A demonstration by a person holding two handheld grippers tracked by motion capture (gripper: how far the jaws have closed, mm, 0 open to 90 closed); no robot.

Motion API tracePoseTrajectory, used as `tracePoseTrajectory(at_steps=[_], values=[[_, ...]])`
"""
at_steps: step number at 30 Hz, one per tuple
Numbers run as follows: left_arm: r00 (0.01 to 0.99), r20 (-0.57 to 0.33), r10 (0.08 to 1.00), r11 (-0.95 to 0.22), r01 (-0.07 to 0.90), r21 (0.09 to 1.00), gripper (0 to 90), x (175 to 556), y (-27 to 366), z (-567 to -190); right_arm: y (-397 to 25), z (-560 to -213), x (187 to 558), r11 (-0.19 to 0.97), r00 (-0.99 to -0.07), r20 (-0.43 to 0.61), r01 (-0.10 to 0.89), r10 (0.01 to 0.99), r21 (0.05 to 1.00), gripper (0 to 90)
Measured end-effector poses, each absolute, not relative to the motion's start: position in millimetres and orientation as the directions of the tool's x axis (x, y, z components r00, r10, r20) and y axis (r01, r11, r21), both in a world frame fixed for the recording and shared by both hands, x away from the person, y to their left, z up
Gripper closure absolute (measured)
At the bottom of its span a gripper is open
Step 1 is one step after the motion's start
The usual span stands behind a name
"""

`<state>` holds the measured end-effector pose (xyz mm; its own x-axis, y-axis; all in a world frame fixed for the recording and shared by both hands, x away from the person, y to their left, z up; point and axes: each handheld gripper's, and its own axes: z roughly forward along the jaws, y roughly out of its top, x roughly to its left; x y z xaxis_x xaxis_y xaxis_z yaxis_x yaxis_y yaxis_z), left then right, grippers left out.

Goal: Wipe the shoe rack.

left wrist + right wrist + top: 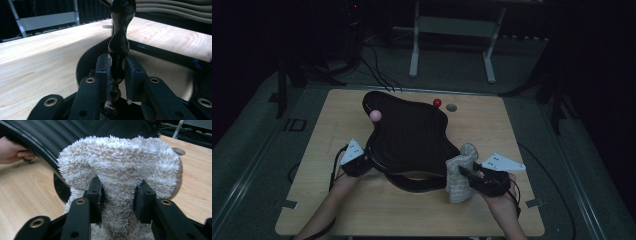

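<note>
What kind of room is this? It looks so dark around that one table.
Probably a lab or recording studio rather than a home. A lone wooden table stands on a dark floor with cables trailing across it, a metal frame stand sits behind, and a person works with a camera-bearing left gripper and right gripper.

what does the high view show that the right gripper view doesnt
High view alone: the whole black wavy tray, a pink ball on its far left edge, a red ball and a grey disc on the table, and the left tongs at the tray's near left edge. Right gripper view alone: the towel's fluffy pile up close. Both: the right tongs clamping the white towel beside the tray.
</note>
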<state>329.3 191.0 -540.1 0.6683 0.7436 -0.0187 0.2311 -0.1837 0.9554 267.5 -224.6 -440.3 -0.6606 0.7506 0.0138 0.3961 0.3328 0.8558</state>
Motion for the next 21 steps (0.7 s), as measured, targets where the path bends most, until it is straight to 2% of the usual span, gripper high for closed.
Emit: tracePoseTrajectory(at_steps=[8, 15, 21], values=[[0.693, -0.007, 0.721, -0.211, 0.229, 0.950, 75.1, 313.9, 188.4, -537.8, -233.0, -437.8, 287.8, 0.340, -0.641, -0.006, 0.400, 0.768, 0.851, 67.5], [0.725, -0.038, 0.688, -0.204, 0.244, 0.948, 75.2, 305.4, 189.1, -537.5, -239.2, -438.3, 306.7, 0.324, -0.636, 0.015, 0.412, 0.771, 0.852, 68.9], [0.738, -0.021, 0.674, -0.216, 0.224, 0.950, 75.1, 297.9, 186.8, -538.2, -238.7, -437.0, 314.5, 0.341, -0.628, -0.010, 0.409, 0.778, 0.847, 69.0]])
